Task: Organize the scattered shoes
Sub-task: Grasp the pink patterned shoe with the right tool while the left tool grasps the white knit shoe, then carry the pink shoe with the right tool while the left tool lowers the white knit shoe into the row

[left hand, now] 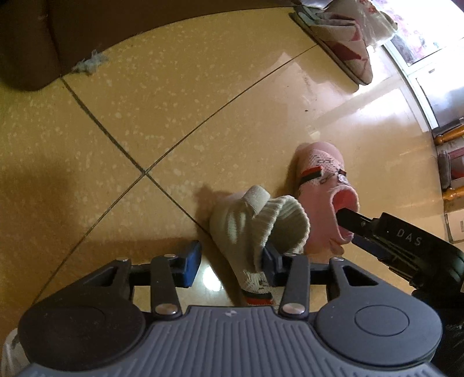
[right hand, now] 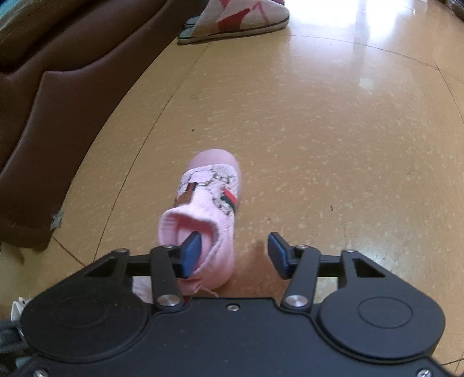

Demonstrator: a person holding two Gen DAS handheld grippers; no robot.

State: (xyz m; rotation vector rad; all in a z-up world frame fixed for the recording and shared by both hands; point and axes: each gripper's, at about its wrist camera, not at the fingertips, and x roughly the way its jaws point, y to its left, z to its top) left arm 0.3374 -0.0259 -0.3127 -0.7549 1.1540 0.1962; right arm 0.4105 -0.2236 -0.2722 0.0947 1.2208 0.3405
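Lying on the tiled floor [left hand: 203, 95], only the left wrist view shows a cream sock shoe [left hand: 255, 229], one finger of the spread left gripper [left hand: 232, 262] inside its cuff. Beside it, the spread right gripper [right hand: 235, 255] hooks 1 finger into the pink sock shoe [right hand: 203, 208].

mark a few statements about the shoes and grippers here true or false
1. The right gripper has one finger inside the pink sock shoe. True.
2. The left gripper is shut on nothing. False: it is open, with one finger inside the cream sock shoe.
3. Both sock shoes lie on a carpet. False: they are on a glossy tiled floor.
4. A patterned slipper sits farther off, near the brown sofa. True.
5. The right gripper is closed tight on the pink cuff. False: its fingers stand wide apart.
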